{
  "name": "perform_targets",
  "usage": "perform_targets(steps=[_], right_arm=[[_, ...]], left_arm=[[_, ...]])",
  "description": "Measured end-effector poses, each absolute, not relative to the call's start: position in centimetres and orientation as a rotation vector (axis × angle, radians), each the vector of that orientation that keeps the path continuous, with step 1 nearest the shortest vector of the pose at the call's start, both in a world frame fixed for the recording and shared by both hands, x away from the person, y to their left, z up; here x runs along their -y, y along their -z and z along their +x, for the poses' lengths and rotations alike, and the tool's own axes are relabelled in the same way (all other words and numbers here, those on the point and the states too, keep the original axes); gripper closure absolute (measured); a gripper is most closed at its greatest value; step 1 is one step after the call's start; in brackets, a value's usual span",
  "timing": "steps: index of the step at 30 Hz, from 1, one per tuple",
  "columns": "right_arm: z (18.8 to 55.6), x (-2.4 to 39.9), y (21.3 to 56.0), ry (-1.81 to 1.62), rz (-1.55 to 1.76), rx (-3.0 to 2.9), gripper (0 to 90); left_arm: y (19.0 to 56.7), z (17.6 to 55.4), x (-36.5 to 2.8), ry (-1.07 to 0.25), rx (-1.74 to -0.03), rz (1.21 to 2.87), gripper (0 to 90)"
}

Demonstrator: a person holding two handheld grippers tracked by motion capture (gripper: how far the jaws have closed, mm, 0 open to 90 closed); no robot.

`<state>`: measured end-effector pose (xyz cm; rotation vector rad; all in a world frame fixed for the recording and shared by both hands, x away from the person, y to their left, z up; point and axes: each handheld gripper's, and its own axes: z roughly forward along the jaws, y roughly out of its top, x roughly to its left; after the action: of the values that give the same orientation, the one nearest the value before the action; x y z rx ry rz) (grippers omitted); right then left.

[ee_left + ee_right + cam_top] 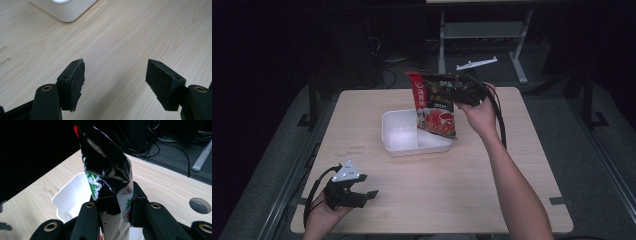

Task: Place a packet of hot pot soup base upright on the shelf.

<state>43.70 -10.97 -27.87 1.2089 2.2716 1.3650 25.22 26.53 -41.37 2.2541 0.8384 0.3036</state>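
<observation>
Snack packet (435,102), red and black with printed lettering, hangs over the white tray (398,140) that sits near the middle of the pale wooden table (462,185). The right gripper (460,93) pinches the packet by its upper edge, jaws closed tight on the foil, with the person's right hand (479,112) behind it and a black cable looping down along the forearm. The packet's lower end dips toward the tray's right-hand part; whether it touches the bottom I cannot tell. From the right gripper view the crinkled foil (106,170) rises up between the two black jaws, and the tray (71,195) lies beyond it on the tabletop. Over at the near left corner of the table, well apart from the tray, the left gripper (364,192) rests in the person's left hand (324,217), its grey three-cornered plate on top. Its jaws stand wide apart with nothing between them but bare wood, and a corner of the tray (63,10) peeks in at the top of the left gripper view.
</observation>
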Motion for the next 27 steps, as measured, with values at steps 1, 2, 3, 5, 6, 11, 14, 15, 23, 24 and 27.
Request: perform_targets(steps=[1, 2, 3, 5, 6, 11, 14, 15, 23, 24, 27], right_arm=[[43.9, 10.9, 28.0, -1.365, 1.212, -2.265, 73.4], [44.0, 10.9, 28.0, -1.363, 1.221, -2.258, 73.4], [44.1, 10.8, 28.1, -1.363, 1.225, -2.252, 73.4], [44.4, 10.6, 28.2, -1.368, 1.232, -2.240, 73.4], [44.5, 10.6, 28.3, -1.368, 1.238, -2.236, 73.4], [44.9, 10.2, 28.6, -1.354, 1.251, -2.227, 73.3], [45.3, 10.0, 29.0, -1.343, 1.263, -2.219, 73.3], [45.4, 10.0, 29.1, -1.343, 1.268, -2.217, 73.3], [46.0, 9.7, 29.9, -1.330, 1.293, -2.211, 73.3], [46.1, 9.6, 30.0, -1.327, 1.295, -2.210, 73.3], [46.3, 9.4, 30.4, -1.313, 1.301, -2.207, 73.3]], left_arm=[[41.4, 25.2, -26.5, -0.301, -0.837, 2.256, 31.0], [41.4, 25.2, -26.5, -0.302, -0.836, 2.255, 30.9], [41.4, 25.2, -26.5, -0.302, -0.833, 2.256, 30.9], [41.3, 25.2, -26.5, -0.300, -0.823, 2.253, 30.9], [41.3, 25.1, -26.5, -0.299, -0.819, 2.250, 30.9], [41.1, 25.1, -26.6, -0.304, -0.815, 2.244, 30.9], [41.1, 25.0, -26.8, -0.302, -0.815, 2.235, 30.7], [41.1, 25.0, -26.8, -0.300, -0.814, 2.234, 30.6], [41.0, 25.0, -26.9, -0.302, -0.806, 2.231, 30.5], [41.0, 25.0, -26.9, -0.304, -0.802, 2.234, 30.5], [40.9, 25.0, -26.9, -0.306, -0.802, 2.234, 30.5]])
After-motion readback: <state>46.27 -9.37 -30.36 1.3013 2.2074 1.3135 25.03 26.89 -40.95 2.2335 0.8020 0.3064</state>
